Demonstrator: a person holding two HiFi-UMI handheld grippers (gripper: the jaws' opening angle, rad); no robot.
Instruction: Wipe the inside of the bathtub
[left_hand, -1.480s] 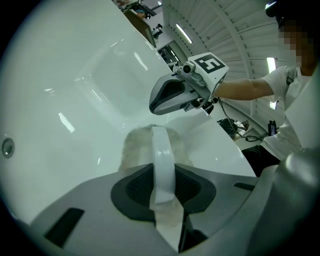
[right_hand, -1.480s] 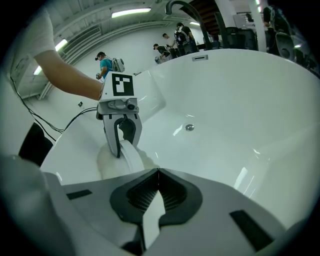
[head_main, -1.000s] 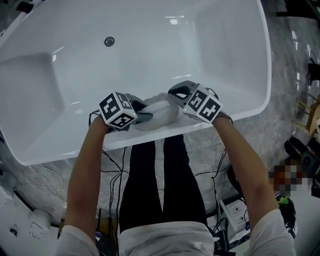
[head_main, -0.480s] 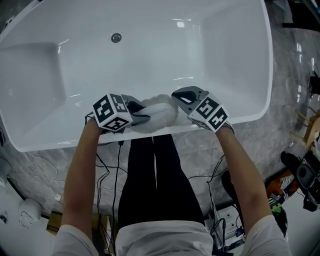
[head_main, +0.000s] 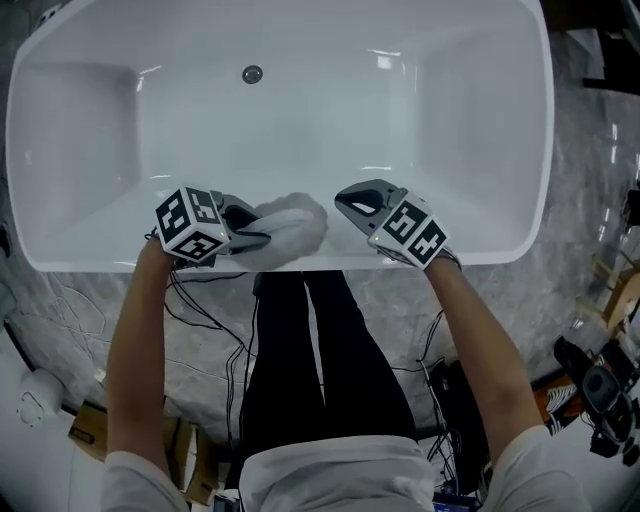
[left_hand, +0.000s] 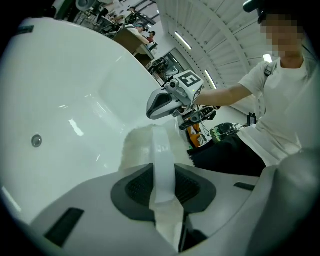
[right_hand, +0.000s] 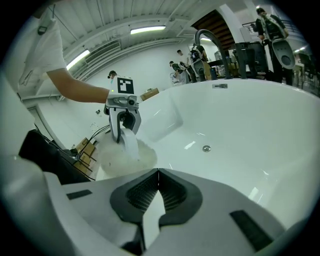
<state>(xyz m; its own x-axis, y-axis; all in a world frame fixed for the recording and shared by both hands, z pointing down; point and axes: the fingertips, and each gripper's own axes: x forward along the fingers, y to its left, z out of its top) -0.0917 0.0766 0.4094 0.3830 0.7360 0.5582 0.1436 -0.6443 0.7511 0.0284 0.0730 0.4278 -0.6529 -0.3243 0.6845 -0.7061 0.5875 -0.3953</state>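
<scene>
Left gripper (head_main: 250, 228) — jaws clamped on strap of white fluffy pad (head_main: 292, 226), which rests inside the bathtub (head_main: 330, 120) by its near rim. Right gripper (head_main: 350, 200) — jaws pressed together, empty, now drawn apart from pad; wiping likely falls to left alone.

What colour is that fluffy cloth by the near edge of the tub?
White, much like the bathtub itself. The head view shows the cloth best.

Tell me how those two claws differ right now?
The left gripper is clamped on the white fluffy cloth; the right gripper is shut on nothing. The left points along the bathtub rim; the right angles into the tub. Both carry marker cubes.
</scene>
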